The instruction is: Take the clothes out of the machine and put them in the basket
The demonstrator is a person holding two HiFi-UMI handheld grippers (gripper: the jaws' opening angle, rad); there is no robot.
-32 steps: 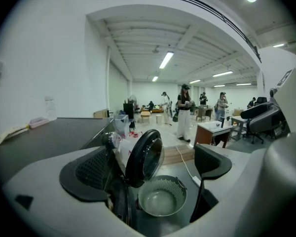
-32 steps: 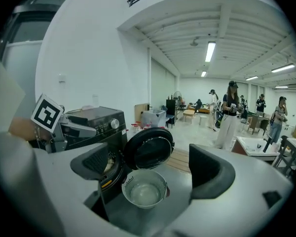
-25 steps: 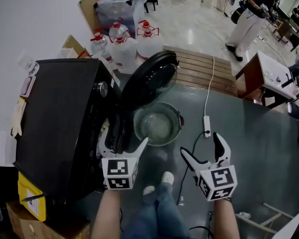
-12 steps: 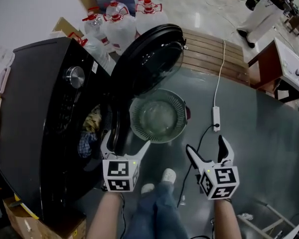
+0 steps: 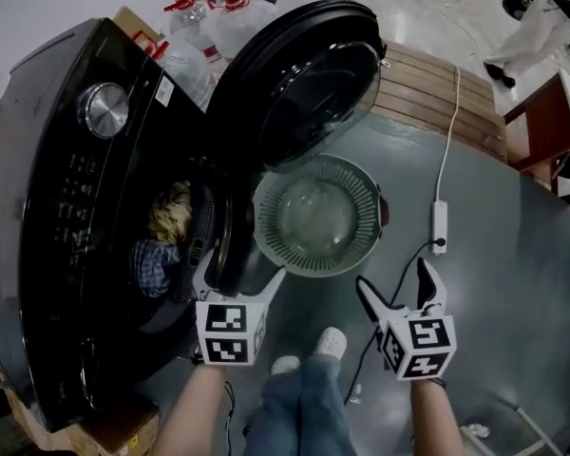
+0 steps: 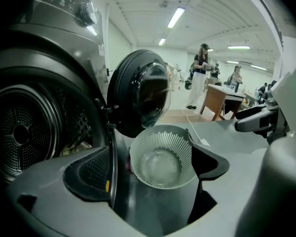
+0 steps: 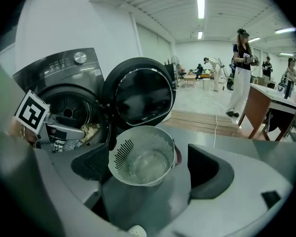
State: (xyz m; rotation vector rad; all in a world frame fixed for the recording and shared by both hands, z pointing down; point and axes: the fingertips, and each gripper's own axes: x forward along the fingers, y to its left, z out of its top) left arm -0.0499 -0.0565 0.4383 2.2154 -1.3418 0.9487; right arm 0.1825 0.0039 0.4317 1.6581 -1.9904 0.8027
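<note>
The black washing machine (image 5: 85,207) stands at the left with its round door (image 5: 304,79) swung open. In its drum lie a yellowish cloth (image 5: 171,212) and a blue plaid cloth (image 5: 152,264); the clothes (image 7: 91,130) also show in the right gripper view. A white slotted basket (image 5: 318,217) sits empty on the grey floor under the door. My left gripper (image 5: 239,278) hovers by the drum's mouth, apart from the clothes; its jaws have just been closing a little, stay open and hold nothing. My right gripper (image 5: 392,278) is open and empty, just near of the basket (image 7: 143,162).
Water bottles (image 5: 233,12) stand behind the machine. A wooden pallet (image 5: 437,88) lies beyond the door, and a white power strip (image 5: 440,226) with its cable runs right of the basket. The person's shoes (image 5: 331,342) are between the grippers. A brown table (image 5: 551,122) stands at far right.
Both grippers and the head view have sunk closer to the machine. The drum's opening and the clothes inside have come into sight, and the basket looks larger.
</note>
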